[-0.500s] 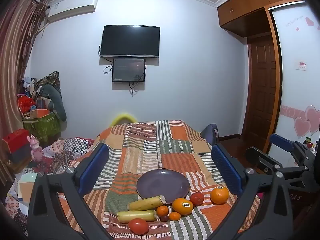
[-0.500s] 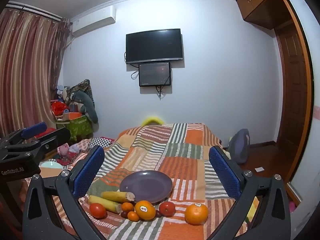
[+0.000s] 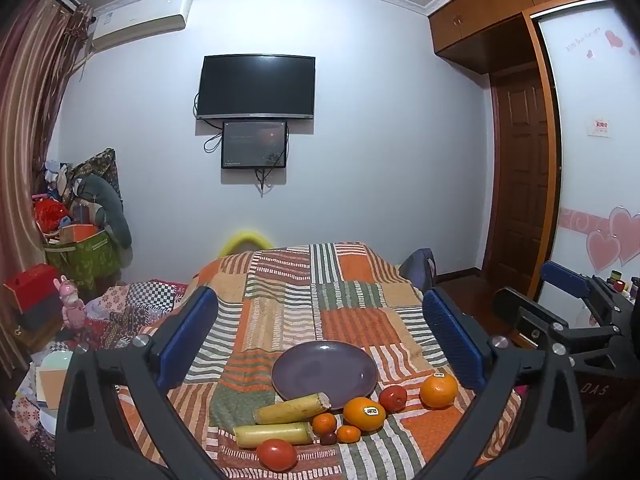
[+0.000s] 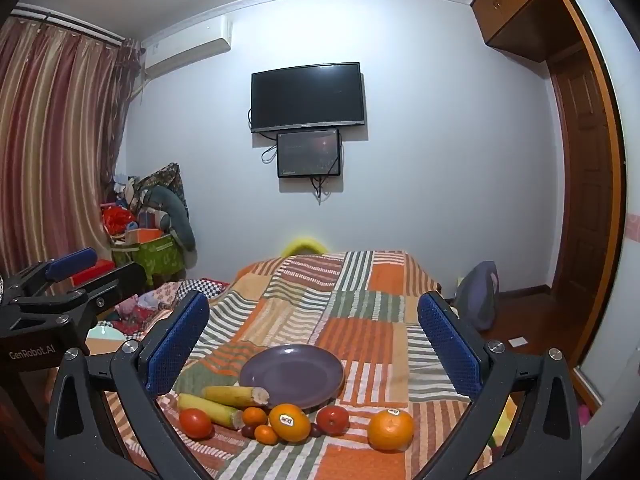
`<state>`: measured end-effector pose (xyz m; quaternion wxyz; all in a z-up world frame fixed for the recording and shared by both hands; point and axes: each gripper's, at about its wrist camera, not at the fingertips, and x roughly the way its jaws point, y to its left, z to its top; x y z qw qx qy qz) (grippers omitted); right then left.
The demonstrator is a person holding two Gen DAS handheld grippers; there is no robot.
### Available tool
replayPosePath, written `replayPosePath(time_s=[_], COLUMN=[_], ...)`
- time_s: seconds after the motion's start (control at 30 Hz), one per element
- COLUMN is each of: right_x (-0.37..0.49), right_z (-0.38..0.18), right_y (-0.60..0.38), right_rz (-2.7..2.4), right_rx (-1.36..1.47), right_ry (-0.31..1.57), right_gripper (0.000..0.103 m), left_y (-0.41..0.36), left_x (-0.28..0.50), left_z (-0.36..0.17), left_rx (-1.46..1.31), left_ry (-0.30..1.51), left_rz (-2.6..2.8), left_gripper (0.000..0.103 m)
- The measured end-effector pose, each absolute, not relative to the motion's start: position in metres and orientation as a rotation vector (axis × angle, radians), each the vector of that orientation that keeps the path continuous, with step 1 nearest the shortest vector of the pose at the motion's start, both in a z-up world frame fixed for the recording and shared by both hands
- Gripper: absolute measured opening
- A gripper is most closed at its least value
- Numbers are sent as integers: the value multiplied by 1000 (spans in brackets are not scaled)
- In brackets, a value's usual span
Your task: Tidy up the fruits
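Little has changed: both grippers hold back, nothing yet picked

Left gripper (image 3: 320,344) and right gripper (image 4: 314,344) keep their fingers wide apart and empty; fruit remains along the bed's (image 3: 360,272) near edge, from tomato (image 3: 277,454) to sticker orange (image 3: 364,413), purple plate (image 3: 325,369) just behind still bare

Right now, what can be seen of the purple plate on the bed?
The purple plate is round, shallow, with a glossy ceramic-looking surface, and holds nothing. It lies flat on the patchwork bedspread, just behind the row of fruit. One yellow corn-like piece overlaps its near-left rim; the stickered orange sits at its front edge, contact unclear.
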<state>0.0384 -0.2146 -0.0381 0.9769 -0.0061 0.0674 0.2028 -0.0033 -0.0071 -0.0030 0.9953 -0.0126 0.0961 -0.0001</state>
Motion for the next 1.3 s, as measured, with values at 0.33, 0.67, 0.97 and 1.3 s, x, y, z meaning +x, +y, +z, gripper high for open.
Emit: replayPosePath(time_s=[0.33, 0.67, 0.97, 1.3], right_x=[37, 37, 36, 36], right_z=[-37, -35, -35, -35], right_y=[-214, -216, -216, -216], right_rz=[406, 404, 404, 405], right_rx=[-9, -9, -6, -7], right_ry=[128, 127, 124, 124], right_gripper=[103, 103, 103, 103], left_y=[-8, -6, -6, -7], left_x=[-5, -3, -3, -2], left_z=[-4, -5, -4, -3], left_rx=[-28, -31, -30, -31], left_ry=[193, 197, 197, 196], left_rz=[2, 4, 3, 4], left_gripper=[103, 103, 103, 103])
